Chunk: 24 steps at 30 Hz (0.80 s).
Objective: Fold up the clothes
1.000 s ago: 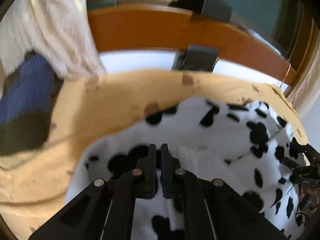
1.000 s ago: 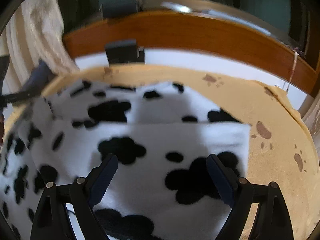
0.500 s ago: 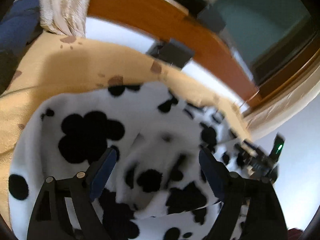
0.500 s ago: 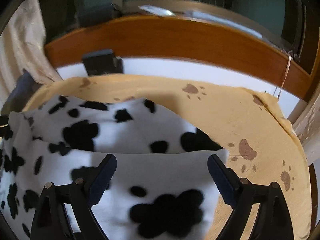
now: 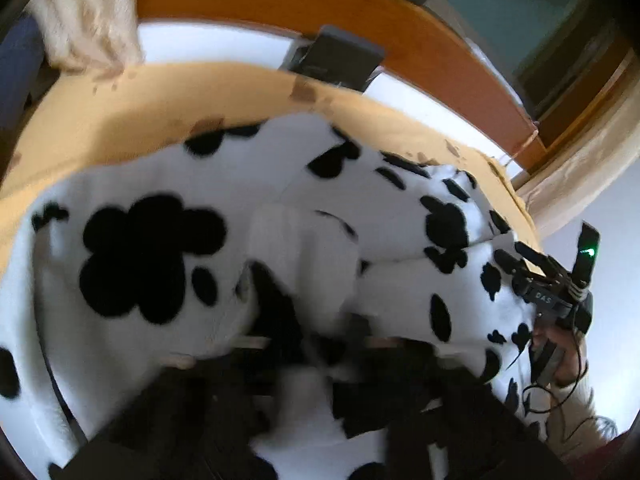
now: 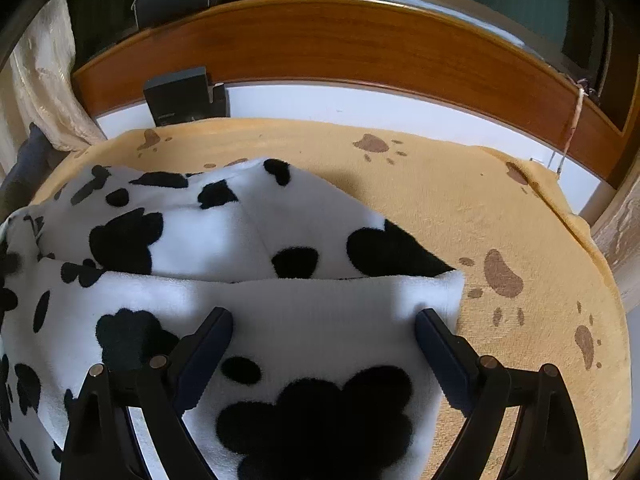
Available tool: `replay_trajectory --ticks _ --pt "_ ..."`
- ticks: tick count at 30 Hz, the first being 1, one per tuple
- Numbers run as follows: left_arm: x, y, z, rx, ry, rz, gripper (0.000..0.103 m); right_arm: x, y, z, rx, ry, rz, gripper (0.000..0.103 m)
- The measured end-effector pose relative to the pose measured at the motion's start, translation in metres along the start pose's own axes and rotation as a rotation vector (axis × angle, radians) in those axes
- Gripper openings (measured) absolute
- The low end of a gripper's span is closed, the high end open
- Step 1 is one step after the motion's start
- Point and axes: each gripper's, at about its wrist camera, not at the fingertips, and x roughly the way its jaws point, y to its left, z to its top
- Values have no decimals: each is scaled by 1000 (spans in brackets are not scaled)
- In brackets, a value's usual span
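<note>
Left gripper [image 5: 320,344], frame bottom, closing on the spotted fleece [image 5: 280,168]; right gripper [image 6: 324,328] apart; shallow pinch may slip

A tan blanket [image 6: 460,208] with brown paw prints covers the bed. Behind it runs a wooden headboard [image 6: 360,46], with a dark box [image 6: 180,96] against it.

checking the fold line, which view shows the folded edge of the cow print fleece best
Right wrist view: the black-and-white cow-print fleece garment shows its folded edge sharp, running straight across. The left wrist view shows that fleece motion-blurred and bunched, the edge indistinct.
</note>
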Motion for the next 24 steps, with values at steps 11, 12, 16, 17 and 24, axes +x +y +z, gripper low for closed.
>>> replay_trajectory --ticks 11,12,16,17,24 --pt "2 -31 1 239 -4 433 34 -2 -8 1 24 -7 -98 94" --pt "5 -24 -1 223 2 439 48 -2 -8 1 21 -8 -102 94" --pt "3 -5 -4 182 -10 465 82 -2 -8 2 22 -9 -105 94" --pt "1 -3 -3 179 -10 474 83 -2 -7 2 22 -10 -105 94" --pt "1 -1 -5 165 -4 487 86 -3 -6 2 17 -17 -113 94"
